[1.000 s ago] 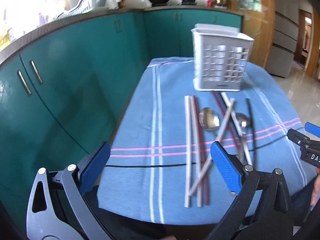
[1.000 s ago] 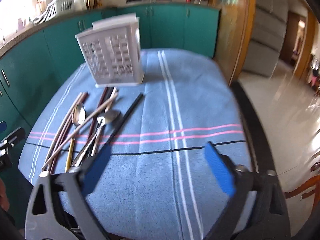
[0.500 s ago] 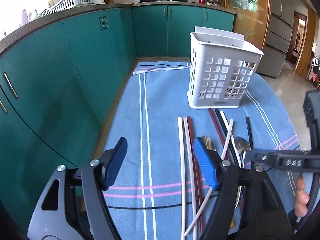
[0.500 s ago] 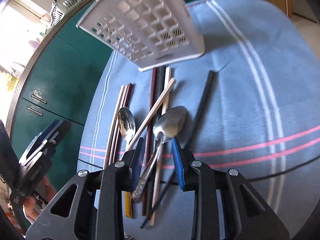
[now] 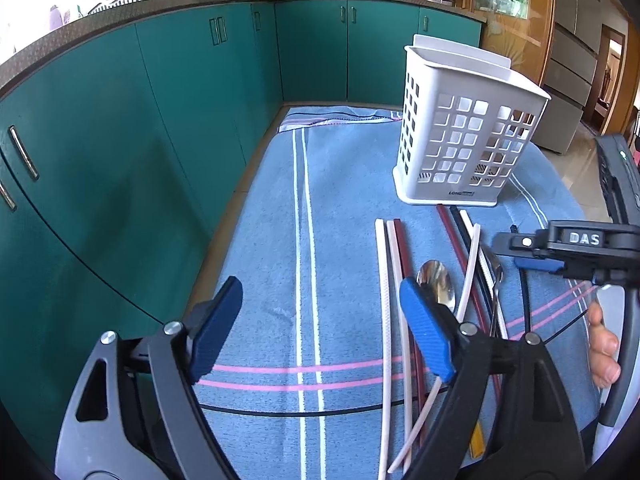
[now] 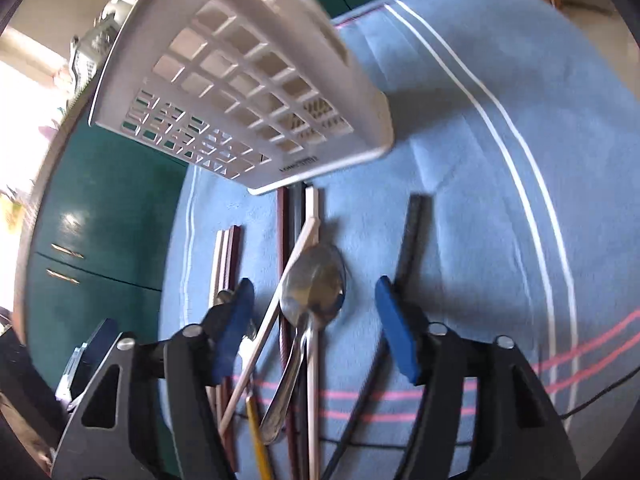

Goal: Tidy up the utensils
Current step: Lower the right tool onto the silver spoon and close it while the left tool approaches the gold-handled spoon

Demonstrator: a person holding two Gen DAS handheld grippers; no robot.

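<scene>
Our right gripper point(image 6: 314, 326) fingers opening astride the steel spoon point(image 6: 314, 288), untouched; left gripper point(image 5: 320, 332) opening over blue striped cloth point(image 5: 344, 184).

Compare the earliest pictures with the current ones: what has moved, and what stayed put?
The right gripper swung over the pile to straddle the steel spoon, fingers opening, gripping nothing. The left gripper advanced, empty. The white slotted plastic basket and the chopsticks stayed put.

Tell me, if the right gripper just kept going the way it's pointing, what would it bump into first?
Most likely the steel spoon: its bowl lies between the opening, empty jaws of the right gripper, on top of the chopsticks. The white basket stands farther along. Depth is hard to judge here.
</scene>
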